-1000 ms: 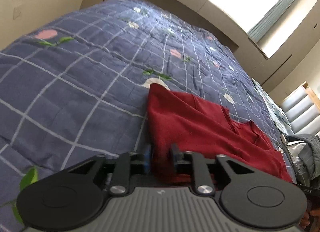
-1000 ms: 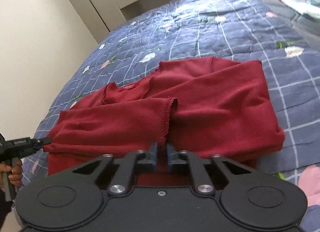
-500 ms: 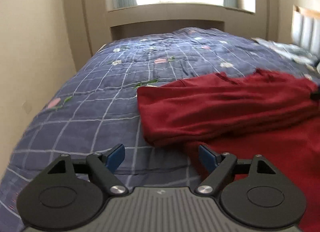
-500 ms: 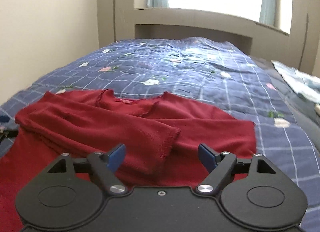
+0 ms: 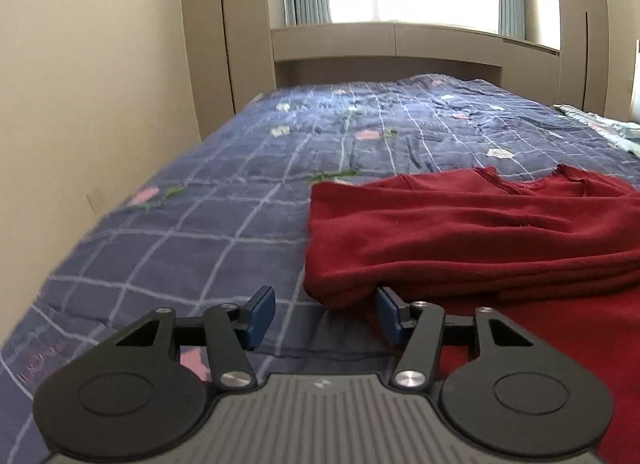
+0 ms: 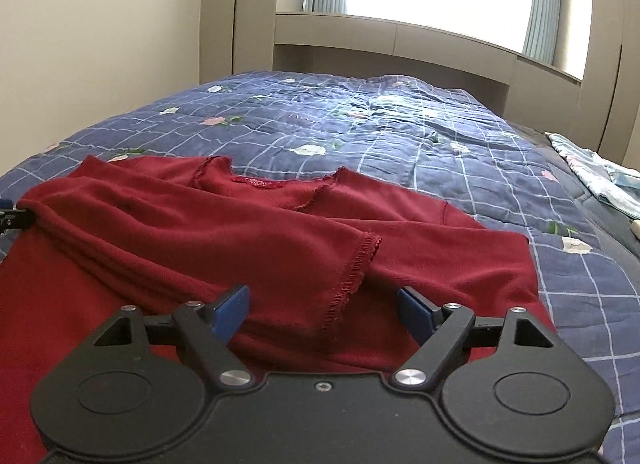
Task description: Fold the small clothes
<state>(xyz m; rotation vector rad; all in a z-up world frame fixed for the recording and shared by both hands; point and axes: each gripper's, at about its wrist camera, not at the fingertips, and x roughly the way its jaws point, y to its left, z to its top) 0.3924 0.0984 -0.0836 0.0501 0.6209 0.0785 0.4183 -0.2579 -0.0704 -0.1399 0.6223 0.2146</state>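
Note:
A dark red sweater [image 6: 248,232] lies on the bed with its neck away from me and one sleeve folded across the body. The sleeve's stitched cuff [image 6: 352,276] lies loose between the wide-apart pads of my right gripper [image 6: 324,312], which is open and holds nothing. In the left wrist view the sweater [image 5: 460,232] fills the right side. My left gripper [image 5: 326,318] sits at the sweater's folded left edge with its jaws closing. The fold's corner lies between them by the right pad, while the left pad is clear of the cloth.
The bed is covered by a blue checked quilt with flowers [image 5: 224,232]. A beige wall [image 5: 80,103] runs close along the bed's left side. A light blue cloth [image 6: 600,179] lies at the right edge. A window ledge [image 6: 400,39] stands beyond the bed.
Both grippers were shut on the red sweater a second ago; both have let go, opened and rolled level. The left jaws have since narrowed somewhat. The sleeve stays folded across the body.

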